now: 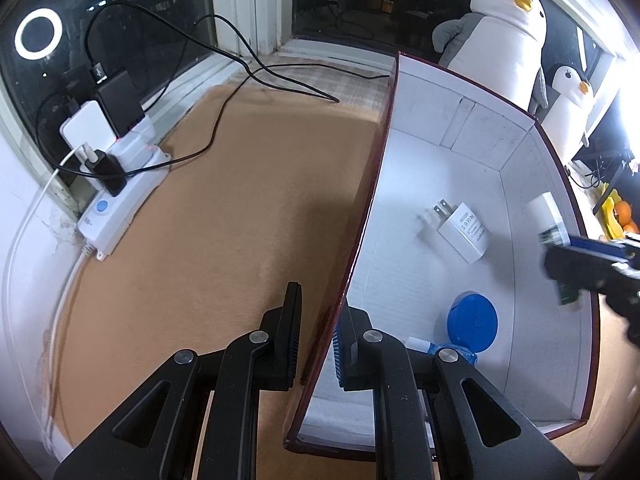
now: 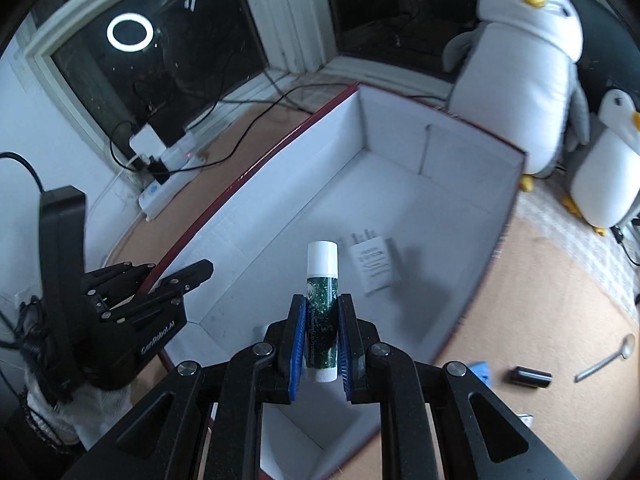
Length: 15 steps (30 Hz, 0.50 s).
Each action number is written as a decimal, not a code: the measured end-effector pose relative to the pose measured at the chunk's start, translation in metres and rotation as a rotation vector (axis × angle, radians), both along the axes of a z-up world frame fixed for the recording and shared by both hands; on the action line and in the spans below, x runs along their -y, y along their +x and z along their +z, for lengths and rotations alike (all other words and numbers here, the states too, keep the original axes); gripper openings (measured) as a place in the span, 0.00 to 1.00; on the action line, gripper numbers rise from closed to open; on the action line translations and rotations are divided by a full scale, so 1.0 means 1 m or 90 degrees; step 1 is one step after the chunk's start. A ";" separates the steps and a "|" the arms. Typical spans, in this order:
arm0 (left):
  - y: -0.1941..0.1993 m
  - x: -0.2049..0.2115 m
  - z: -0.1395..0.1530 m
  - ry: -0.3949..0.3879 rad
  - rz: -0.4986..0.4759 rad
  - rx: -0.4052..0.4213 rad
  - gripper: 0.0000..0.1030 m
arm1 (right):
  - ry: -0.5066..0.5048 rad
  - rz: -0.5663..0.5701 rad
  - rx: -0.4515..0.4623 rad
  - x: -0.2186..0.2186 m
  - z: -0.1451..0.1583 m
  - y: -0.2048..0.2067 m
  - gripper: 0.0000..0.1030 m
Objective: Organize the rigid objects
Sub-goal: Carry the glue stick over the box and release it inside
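A large box (image 1: 486, 132) with a red rim and white inside stands on the tan mat. My left gripper (image 1: 320, 340) is shut on the box's left wall, one finger outside and one inside. In the box lie a white plug charger (image 1: 464, 232), a blue round case (image 1: 474, 322) and a small clear bottle (image 1: 438, 349). My right gripper (image 2: 320, 332) is shut on a lip balm tube (image 2: 322, 276), green-patterned with a white cap, held over the box (image 2: 400, 128) near the charger (image 2: 374, 264). The left gripper (image 2: 160, 276) shows at the left rim.
A white power strip (image 1: 120, 196) with plugs and black cables lies by the window at the left. Two plush penguins (image 1: 504, 28) stand behind the box. On the mat right of the box lie a black cylinder (image 2: 532, 376), a spoon (image 2: 608, 356) and a blue item (image 2: 480, 372).
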<state>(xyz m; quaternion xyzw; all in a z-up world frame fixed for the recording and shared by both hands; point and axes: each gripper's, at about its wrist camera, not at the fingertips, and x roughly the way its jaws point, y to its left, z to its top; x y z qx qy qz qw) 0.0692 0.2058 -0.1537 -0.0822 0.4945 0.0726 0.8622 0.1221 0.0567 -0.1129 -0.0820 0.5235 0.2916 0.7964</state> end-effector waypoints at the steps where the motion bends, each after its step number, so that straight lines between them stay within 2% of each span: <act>1: 0.000 0.000 0.000 -0.001 0.000 0.000 0.12 | -0.002 0.001 -0.005 -0.004 -0.003 0.001 0.13; 15: 0.004 -0.001 -0.003 -0.004 -0.002 -0.004 0.12 | -0.015 0.018 -0.024 -0.026 -0.024 0.004 0.14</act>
